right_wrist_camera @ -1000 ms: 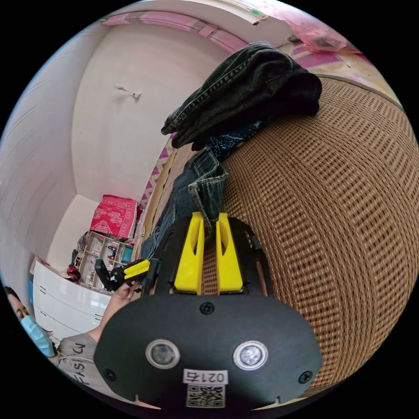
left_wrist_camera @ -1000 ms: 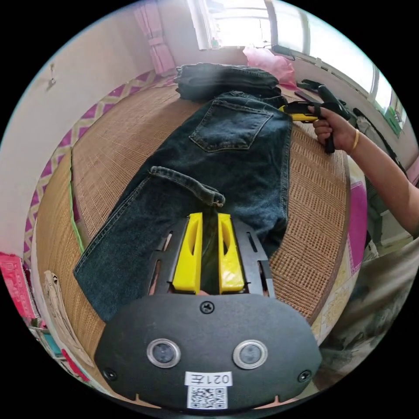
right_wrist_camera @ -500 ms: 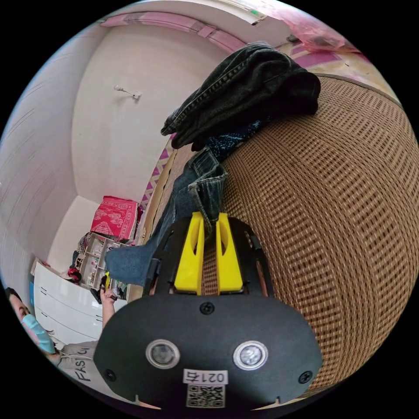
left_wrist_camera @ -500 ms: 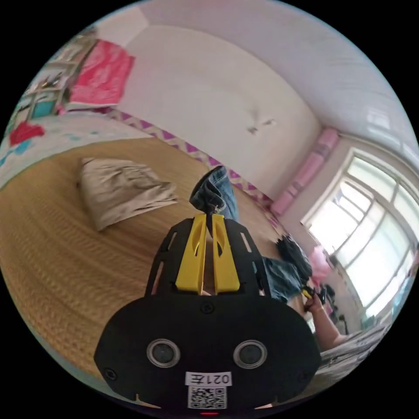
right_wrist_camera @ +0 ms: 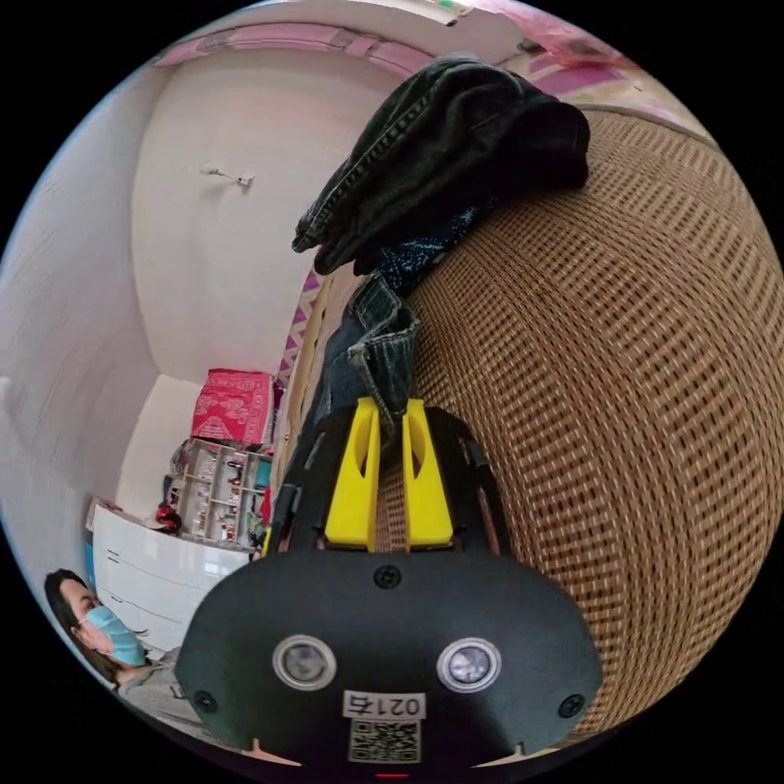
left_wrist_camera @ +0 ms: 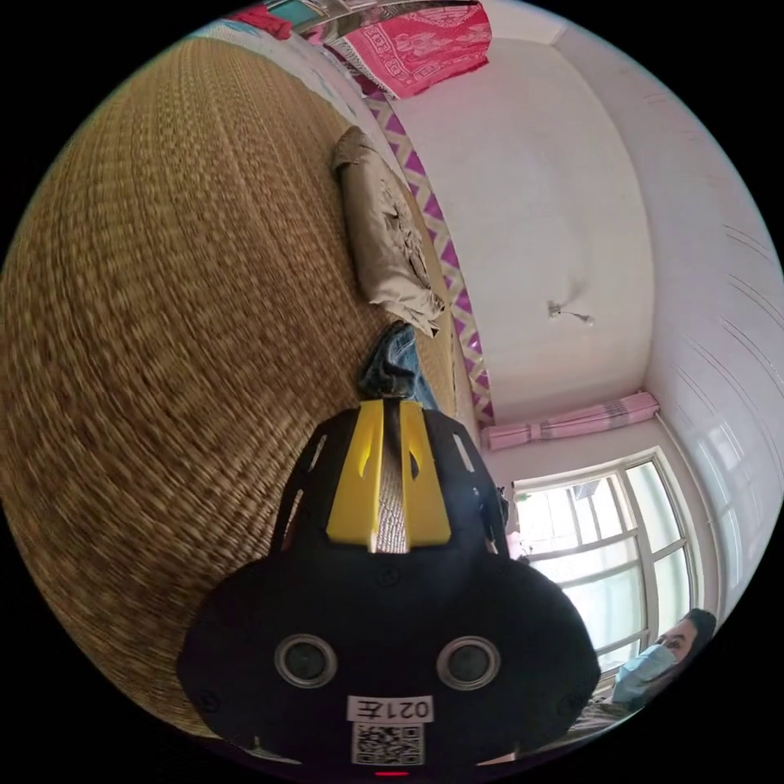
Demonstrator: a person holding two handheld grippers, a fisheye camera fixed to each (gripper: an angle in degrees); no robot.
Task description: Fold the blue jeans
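The left tongs (left_wrist_camera: 390, 402) have their two yellow jaws drawn nearly together, and a bunched end of the blue jeans (left_wrist_camera: 394, 369) is pinched at their tips, both jaws pressing on the denim just above the woven mat (left_wrist_camera: 163, 327). Past that bunch, a crumpled beige garment (left_wrist_camera: 384, 237) lies on the mat close to the wall with the purple zigzag border (left_wrist_camera: 445, 261), and a red patterned cloth (left_wrist_camera: 425, 41) hangs farther off. A window (left_wrist_camera: 604, 539) sits to one side, and a person in a face mask (left_wrist_camera: 661, 661) shows at the edge of the left gripper view. The right tongs (right_wrist_camera: 389, 408) are likewise closed, clamping a thick folded edge of the jeans (right_wrist_camera: 371, 343) right at the jaw tips; from there the denim runs away along the mat (right_wrist_camera: 612, 367). Just beyond it a folded pile of dark jeans (right_wrist_camera: 457, 155) rests on the mat, touching or overlapping the held pair; I cannot tell which. In the right gripper view a shelf unit (right_wrist_camera: 216, 490) and a white cabinet (right_wrist_camera: 155, 572) stand in the far corner.
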